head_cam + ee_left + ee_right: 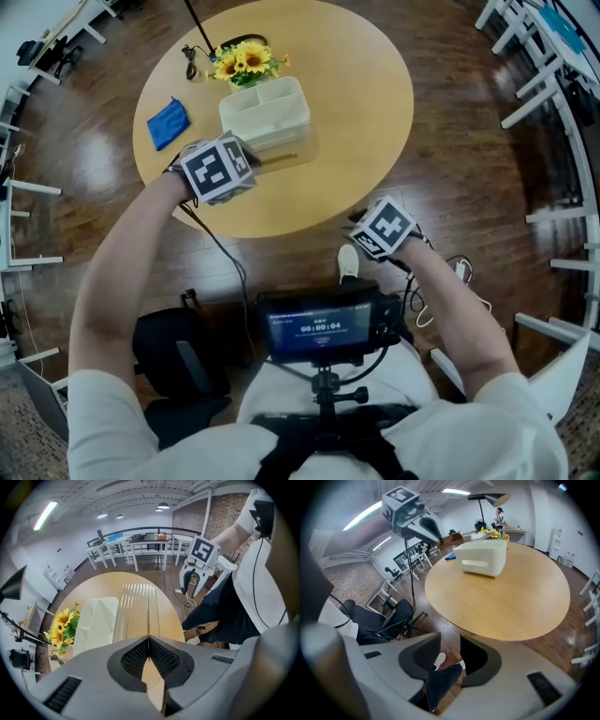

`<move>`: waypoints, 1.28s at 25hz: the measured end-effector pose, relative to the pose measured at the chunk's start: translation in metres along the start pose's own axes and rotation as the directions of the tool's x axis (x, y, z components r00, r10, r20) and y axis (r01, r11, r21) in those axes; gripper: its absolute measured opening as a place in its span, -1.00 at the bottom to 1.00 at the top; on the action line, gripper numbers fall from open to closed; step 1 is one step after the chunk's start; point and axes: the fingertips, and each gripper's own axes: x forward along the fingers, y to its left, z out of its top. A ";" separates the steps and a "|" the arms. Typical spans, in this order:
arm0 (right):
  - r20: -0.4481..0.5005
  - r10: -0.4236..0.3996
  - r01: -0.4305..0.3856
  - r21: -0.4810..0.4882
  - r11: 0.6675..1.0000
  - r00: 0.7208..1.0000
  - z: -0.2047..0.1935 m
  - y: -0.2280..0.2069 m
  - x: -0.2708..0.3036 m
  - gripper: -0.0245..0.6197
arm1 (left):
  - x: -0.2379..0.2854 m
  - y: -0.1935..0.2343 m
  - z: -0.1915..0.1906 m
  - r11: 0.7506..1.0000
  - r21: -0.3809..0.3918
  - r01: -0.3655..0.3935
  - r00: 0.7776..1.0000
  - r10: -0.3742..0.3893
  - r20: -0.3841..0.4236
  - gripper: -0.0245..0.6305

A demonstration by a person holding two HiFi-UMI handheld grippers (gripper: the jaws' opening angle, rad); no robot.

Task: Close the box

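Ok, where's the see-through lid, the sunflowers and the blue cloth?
Clear lid (136,609): left gripper view, on its ribbed middle panel.
Sunflowers (246,63): head view, on the yellow blooms.
Blue cloth (169,122): head view, on its middle.

left gripper (149,641) fingers pinched on clear lid (136,609); right gripper (450,651) fingers apart, empty.
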 end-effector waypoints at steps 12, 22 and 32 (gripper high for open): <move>-0.005 -0.039 0.039 -0.016 0.999 0.999 -0.010 0.004 -0.008 -0.49 | -0.036 0.064 0.008 0.998 -0.029 -0.056 0.998 0.055 -0.037 -0.92; -0.017 -0.037 0.037 0.002 0.999 0.999 -0.018 -0.017 -0.014 -0.49 | 0.015 0.091 -0.005 0.997 -0.079 -0.025 0.998 0.020 -0.060 -0.92; -0.036 -0.013 0.013 0.009 1.000 0.999 -0.015 -0.023 -0.002 -0.49 | 0.044 0.107 -0.014 0.996 -0.087 0.008 0.998 -0.013 -0.066 -0.92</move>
